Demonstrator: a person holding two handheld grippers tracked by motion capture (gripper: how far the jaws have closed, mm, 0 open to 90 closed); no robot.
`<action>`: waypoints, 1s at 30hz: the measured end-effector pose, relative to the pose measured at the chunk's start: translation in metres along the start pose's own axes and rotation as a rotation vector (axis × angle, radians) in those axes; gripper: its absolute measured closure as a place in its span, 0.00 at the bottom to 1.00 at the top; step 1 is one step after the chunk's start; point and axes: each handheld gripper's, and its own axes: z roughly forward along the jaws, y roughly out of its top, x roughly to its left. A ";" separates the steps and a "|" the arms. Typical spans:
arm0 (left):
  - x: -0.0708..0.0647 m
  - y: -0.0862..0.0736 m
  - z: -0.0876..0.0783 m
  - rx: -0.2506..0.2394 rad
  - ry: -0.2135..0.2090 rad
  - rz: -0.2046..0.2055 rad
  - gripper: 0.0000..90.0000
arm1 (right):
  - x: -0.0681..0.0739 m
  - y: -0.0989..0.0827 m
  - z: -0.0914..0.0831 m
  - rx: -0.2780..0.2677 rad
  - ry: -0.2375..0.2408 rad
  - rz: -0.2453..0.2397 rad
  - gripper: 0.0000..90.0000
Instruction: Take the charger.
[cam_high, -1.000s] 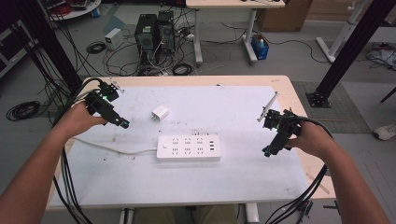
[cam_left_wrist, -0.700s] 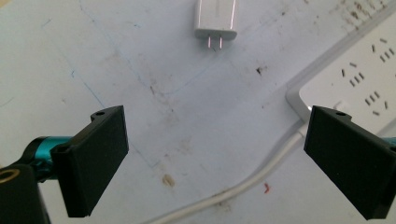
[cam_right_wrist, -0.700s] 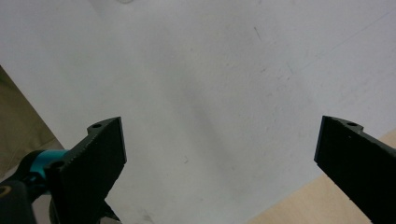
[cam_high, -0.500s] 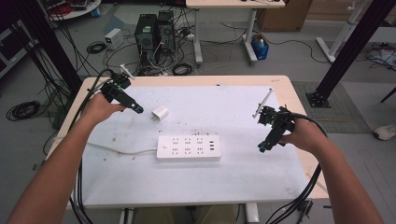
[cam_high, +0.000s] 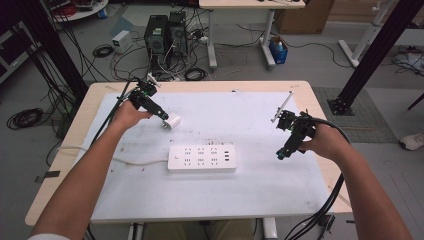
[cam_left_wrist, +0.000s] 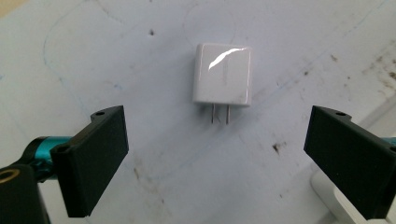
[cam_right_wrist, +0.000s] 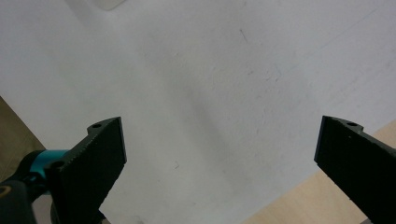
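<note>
Nearest to you on the counter (cam_high: 150, 200) lies the white power strip (cam_high: 201, 158), flat on the white mat, with its cable going off toward your left side.

To the right of the power strip, your right gripper (cam_high: 281, 154) hangs over the mat near the right edge of the counter. Its fingers (cam_right_wrist: 100, 154) stand wide apart and hold nothing; in the right gripper view there is only bare mat between them, and a strip of the wooden edge at the lower corners.

Farther away, beyond the power strip and to its left, your left gripper (cam_high: 164, 116) points at the white charger (cam_high: 172, 123). The fingers (cam_left_wrist: 95, 156) are spread wide and grip nothing. In the left gripper view the charger (cam_left_wrist: 224, 74) lies flat on the mat just ahead of the fingers, not touching them. Its two metal prongs (cam_left_wrist: 219, 113) point back toward the gripper, and it sits about midway between the two fingers.
</note>
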 end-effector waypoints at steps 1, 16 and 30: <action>-0.001 0.001 0.005 0.002 -0.004 0.010 0.07 | 0.000 0.000 0.000 0.008 0.001 0.005 0.02; 0.000 0.008 0.064 0.018 0.032 -0.024 0.07 | -0.005 0.001 0.001 0.009 -0.001 0.018 0.02; 0.000 0.006 0.083 0.037 0.013 -0.016 0.19 | -0.006 0.003 0.004 0.021 -0.003 0.024 0.02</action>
